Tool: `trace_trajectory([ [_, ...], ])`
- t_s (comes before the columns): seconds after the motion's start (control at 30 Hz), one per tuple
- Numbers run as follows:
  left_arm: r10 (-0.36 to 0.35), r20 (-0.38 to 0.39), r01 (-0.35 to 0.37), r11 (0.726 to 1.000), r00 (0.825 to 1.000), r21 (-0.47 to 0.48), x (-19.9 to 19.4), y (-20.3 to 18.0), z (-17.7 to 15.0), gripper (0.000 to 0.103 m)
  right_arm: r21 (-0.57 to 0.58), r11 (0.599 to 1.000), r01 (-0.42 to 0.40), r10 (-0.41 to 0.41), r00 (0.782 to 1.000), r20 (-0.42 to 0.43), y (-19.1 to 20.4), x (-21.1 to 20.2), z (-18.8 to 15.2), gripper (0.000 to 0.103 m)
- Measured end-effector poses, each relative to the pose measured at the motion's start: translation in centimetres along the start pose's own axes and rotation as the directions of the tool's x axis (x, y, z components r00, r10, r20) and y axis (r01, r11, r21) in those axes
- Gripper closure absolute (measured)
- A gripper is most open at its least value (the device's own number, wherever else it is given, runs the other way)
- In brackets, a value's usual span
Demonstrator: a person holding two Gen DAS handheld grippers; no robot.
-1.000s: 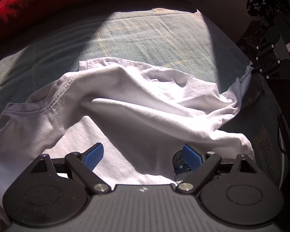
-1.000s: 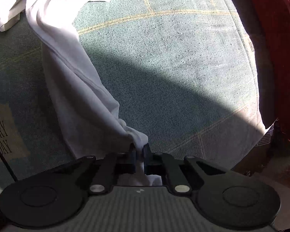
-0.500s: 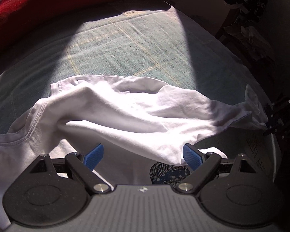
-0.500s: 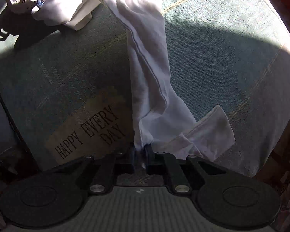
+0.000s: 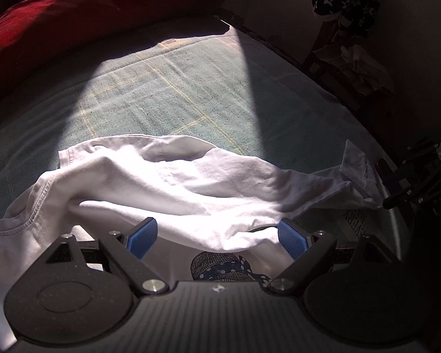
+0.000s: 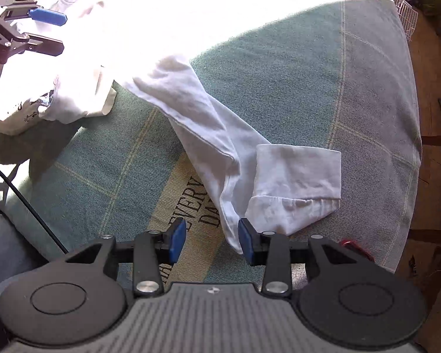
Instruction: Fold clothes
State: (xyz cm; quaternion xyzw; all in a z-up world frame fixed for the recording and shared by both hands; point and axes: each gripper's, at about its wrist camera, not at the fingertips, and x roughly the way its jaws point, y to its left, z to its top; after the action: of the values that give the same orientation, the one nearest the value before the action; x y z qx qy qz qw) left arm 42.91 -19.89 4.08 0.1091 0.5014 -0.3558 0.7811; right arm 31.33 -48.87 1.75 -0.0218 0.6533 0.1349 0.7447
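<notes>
Right gripper (image 6: 211, 239) points steeply down over the bed (image 6: 294, 67), at the near edge of the green checked cover. Its jaws have just been opening and now stand about half apart. The sleeve (image 6: 226, 158) of the white shirt (image 5: 173, 188) runs down from 11 o'clock in the right wrist view and ends between the blue pads (image 6: 178, 239); its edge lies close against the right-hand pad, but nothing is pinched. The cuff end is doubled over flat on the cover, toward 3 o'clock of the jaws. A printed label (image 6: 191, 206) on the cover shows under the gap.

Left gripper (image 5: 217, 236) is tilted down less steeply, hovering over the rumpled body of the shirt. Jaws wide apart, holding nothing; a ridge of white cloth lies between the pads (image 5: 141, 236), whether touching them I cannot tell. A dark printed motif (image 5: 220, 267) shows on the cloth just beneath.

Shirt lies across the near half of the bed, collar seam toward 9 o'clock in the left wrist view, sleeve stretched toward 3 o'clock. Red bedding (image 5: 88, 8) heaped at 11 o'clock, at the far side.
</notes>
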Motion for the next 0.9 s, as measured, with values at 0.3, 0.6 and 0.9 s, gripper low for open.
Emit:
trace_trajectory([
  [0.3, -0.166, 0.003, 0.166, 0.985, 0.986, 0.041, 5.3, -1.0, 3.8, 0.014, 0.114, 0.993, -0.003, -0.018, 0.983, 0.181, -1.5, -0.6, 3.7, 0.059],
  [0.6, -0.173, -0.228, 0.172, 0.985, 0.958, -0.025, 8.3, 2.0, -2.4, 0.014, 0.104, 0.995, -0.012, -0.007, 0.983, 0.182, -1.3, 0.0, 4.0, 0.059],
  [0.9, -0.185, -0.168, 0.162, 0.976, 0.968, -0.143, 5.8, 4.7, -1.6, 0.014, -0.036, 0.999, -0.002, 0.011, 0.970, 0.241, 0.3, 2.4, 9.3, 0.059],
])
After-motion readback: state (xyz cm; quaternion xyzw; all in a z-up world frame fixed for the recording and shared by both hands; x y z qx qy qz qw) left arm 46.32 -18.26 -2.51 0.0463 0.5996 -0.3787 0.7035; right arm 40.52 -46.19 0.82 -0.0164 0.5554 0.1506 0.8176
